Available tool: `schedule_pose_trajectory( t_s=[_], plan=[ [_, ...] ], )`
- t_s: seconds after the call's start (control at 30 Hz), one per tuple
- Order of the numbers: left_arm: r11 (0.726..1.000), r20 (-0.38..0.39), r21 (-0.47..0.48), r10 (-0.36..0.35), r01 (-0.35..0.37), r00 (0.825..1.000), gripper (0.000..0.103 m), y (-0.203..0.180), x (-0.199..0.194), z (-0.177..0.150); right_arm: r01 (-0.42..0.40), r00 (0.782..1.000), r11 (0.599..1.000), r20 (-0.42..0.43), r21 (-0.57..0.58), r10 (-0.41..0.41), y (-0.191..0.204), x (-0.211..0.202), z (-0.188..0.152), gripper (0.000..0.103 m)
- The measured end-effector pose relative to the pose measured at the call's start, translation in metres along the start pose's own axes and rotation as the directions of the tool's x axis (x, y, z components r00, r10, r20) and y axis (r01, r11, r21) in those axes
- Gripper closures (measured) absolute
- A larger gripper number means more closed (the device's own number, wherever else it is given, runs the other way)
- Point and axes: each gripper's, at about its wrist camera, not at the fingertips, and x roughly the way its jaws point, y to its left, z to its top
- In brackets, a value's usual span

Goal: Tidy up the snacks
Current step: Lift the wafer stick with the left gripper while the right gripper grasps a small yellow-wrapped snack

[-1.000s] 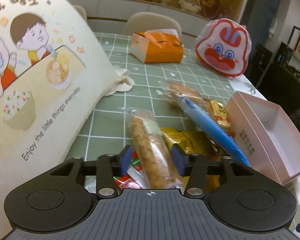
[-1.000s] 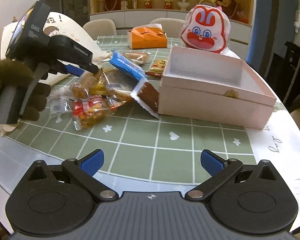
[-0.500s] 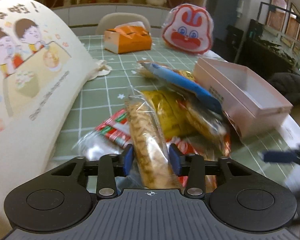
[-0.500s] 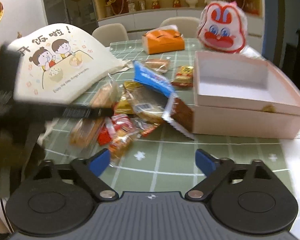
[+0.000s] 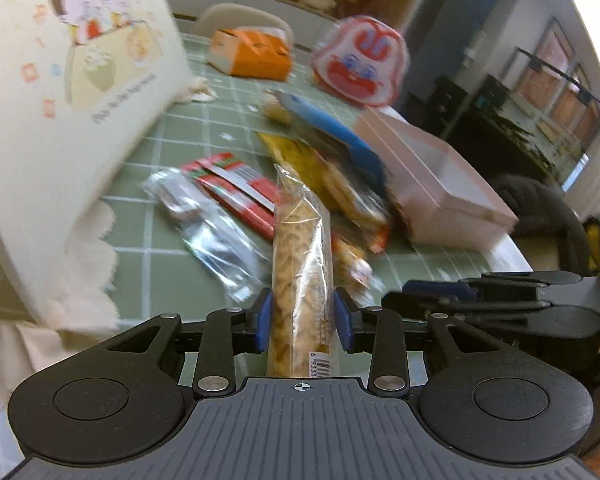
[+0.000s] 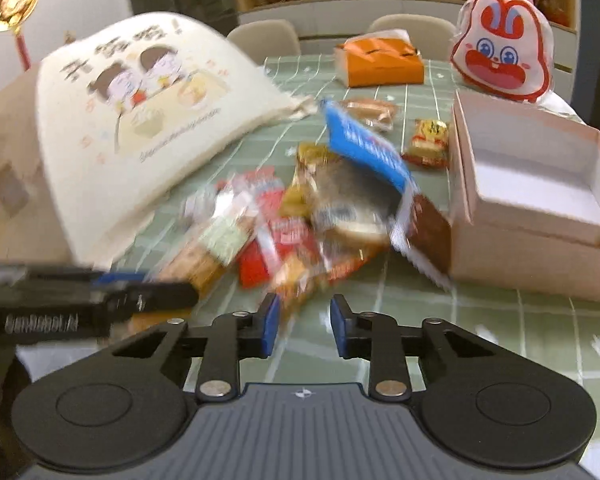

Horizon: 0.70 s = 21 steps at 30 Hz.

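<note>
— Two grippers to report. State of the left gripper (image 5: 303, 316)?

— Closing on a long biscuit pack (image 5: 300, 248), with a blue pad against each side of the clear wrapper. Grips it lengthwise along the fingers, barcode end nearest the camera, far end pointing out over the snack heap.

— And the right gripper (image 6: 302, 322)?

— Drawn in to a narrow gap and counted as closed. Hovers over the green checked tablecloth (image 6: 480, 320), just short of the heap's near edge. Cannot tell whether the crumpled orange-red wrapper beyond the tips touches the left pad, owing to too much blur.

— Where are the rest of the snacks?

— Piled mid-table, between a cream cartoon bag (image 6: 140, 120) on the left and an open pink box (image 6: 540, 248) on the right. Topped by a blue packet (image 6: 364, 148) tilted up, its brown end touching the box wall. Flanked on the left by red packets (image 5: 236, 184) and a clear crinkled wrapper (image 5: 216, 236), flat on the cloth. Also a small yellow-red snack (image 6: 430, 142) lying apart, just beside the box's far corner, and a brownish pack behind the blue one.

— Anything in the box?

— Mostly bare white floor on show, the near part hidden by its own wall.

— Farther back?

— An orange tissue box (image 6: 380, 66) and a rabbit-face pouch (image 6: 500, 56), upright near the far edge and well apart from the heap.
</note>
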Motion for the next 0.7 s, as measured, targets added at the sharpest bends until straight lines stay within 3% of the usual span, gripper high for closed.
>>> schedule_pose_trajectory(
  t_s=[0.1,0.23,0.3,0.33,0.37,0.4,0.53,0.6,0.67,0.7],
  plan=[
    [0.999,-0.037,0.007,-0.037,0.037,0.999,0.066,-0.008,-0.002,-0.009,0.054,0.998,0.998,-0.015,-0.023,-0.054,-0.006,-0.014,-0.018,0.077],
    [0.998,0.032,0.028,0.063,-0.064,0.997,0.067,-0.011,-0.014,-0.014,0.057,0.998,0.998,0.024,0.010,-0.057,-0.012,-0.028,-0.018,0.075],
    [0.994,0.056,0.020,0.109,-0.110,0.992,0.068,-0.008,-0.018,-0.013,0.012,0.999,0.998,0.039,0.061,-0.015,-0.016,-0.026,-0.009,0.061],
    [0.994,0.052,0.010,0.107,-0.107,0.993,0.068,-0.006,-0.019,-0.014,-0.005,0.999,0.996,0.051,0.091,0.001,-0.016,-0.023,-0.003,0.047],
    [0.995,0.046,0.003,0.097,-0.098,0.994,0.068,-0.005,-0.020,-0.015,-0.014,0.998,0.993,0.068,0.119,0.006,-0.016,-0.018,0.003,0.041],
    [0.996,0.044,0.002,0.091,-0.091,0.995,0.067,-0.004,-0.020,-0.017,-0.014,0.997,0.991,0.079,0.134,0.004,-0.015,-0.013,0.008,0.040],
    [0.995,0.046,0.010,0.100,-0.100,0.994,0.067,-0.007,-0.019,-0.018,0.036,0.998,0.994,0.051,0.106,-0.041,-0.002,0.017,0.020,0.041],
    [0.994,0.037,0.014,0.104,-0.105,0.994,0.065,-0.008,-0.015,-0.017,0.066,0.998,0.996,0.019,0.060,-0.068,0.005,0.027,0.015,0.050],
    [0.993,0.029,0.028,0.115,-0.116,0.993,0.065,-0.010,-0.009,-0.016,0.113,0.993,0.994,0.030,-0.003,-0.113,0.013,0.022,0.007,0.071],
    [0.992,0.028,0.037,0.119,-0.120,0.993,0.066,-0.012,-0.007,-0.016,0.120,0.993,0.992,0.025,-0.025,-0.119,0.015,0.017,0.003,0.075]
  ],
)
